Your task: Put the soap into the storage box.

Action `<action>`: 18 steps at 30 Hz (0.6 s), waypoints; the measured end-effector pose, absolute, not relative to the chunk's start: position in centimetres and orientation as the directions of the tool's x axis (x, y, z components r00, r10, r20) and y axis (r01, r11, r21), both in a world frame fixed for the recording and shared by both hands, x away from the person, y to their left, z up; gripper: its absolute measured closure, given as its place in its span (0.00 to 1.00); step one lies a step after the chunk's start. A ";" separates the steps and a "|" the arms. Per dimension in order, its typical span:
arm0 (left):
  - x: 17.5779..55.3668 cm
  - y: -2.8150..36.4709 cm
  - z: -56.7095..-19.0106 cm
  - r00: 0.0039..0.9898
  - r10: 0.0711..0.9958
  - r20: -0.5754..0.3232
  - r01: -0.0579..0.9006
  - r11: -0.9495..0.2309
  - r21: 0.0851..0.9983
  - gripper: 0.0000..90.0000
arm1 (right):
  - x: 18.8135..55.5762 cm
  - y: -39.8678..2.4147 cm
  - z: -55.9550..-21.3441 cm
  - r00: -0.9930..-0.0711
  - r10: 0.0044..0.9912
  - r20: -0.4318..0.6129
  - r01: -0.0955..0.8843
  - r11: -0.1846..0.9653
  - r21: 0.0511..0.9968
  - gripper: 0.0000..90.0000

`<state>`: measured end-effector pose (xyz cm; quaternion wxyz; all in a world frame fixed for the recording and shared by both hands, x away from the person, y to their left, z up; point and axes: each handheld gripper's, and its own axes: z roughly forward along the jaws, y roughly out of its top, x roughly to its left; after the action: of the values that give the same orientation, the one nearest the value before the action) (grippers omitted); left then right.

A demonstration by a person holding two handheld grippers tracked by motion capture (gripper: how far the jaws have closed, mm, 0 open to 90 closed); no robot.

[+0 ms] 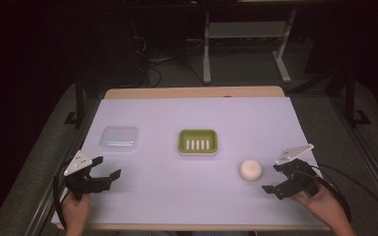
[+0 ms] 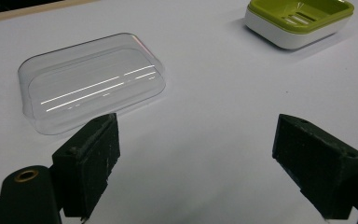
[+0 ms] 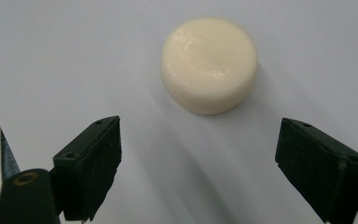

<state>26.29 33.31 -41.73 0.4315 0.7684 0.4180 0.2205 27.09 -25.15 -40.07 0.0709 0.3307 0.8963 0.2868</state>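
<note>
A round cream soap bar (image 1: 251, 170) (image 3: 209, 64) lies on the white table cover at the right. My right gripper (image 1: 274, 178) (image 3: 198, 165) stands open just right of it, the soap a short way beyond its jaws. A green soap dish (image 1: 198, 141) (image 2: 299, 19) with a white base sits at the middle. A clear plastic lid (image 1: 119, 138) (image 2: 91, 80) lies flat at the left. My left gripper (image 1: 104, 167) (image 2: 196, 161) is open and empty near the front left, the lid just ahead of its left jaw.
The white cover (image 1: 197, 113) spreads over most of the wooden table, whose bare far edge (image 1: 192, 92) shows behind. Cables (image 1: 342, 191) trail from the grippers off both sides. Dark floor and metal stand legs (image 1: 206, 54) lie beyond the table.
</note>
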 end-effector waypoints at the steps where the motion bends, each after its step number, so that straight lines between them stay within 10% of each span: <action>1: 26.3 33.3 -41.7 0.553 0.833 -0.022 0.452 -0.278 0.847 0.16 | 27.1 -25.2 -40.1 -0.771 0.634 0.063 0.552 0.617 0.561 0.15; 18: 26.3 33.4 -41.6 0.552 0.833 -0.026 0.453 -0.274 0.849 0.16 | 29.8 -22.7 -39.6 -0.801 0.596 0.056 0.532 0.667 0.521 0.15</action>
<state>26.30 33.44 -41.64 0.4331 0.7673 0.4190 0.2195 29.80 -22.69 -39.65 0.0596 0.3096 0.9110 0.2659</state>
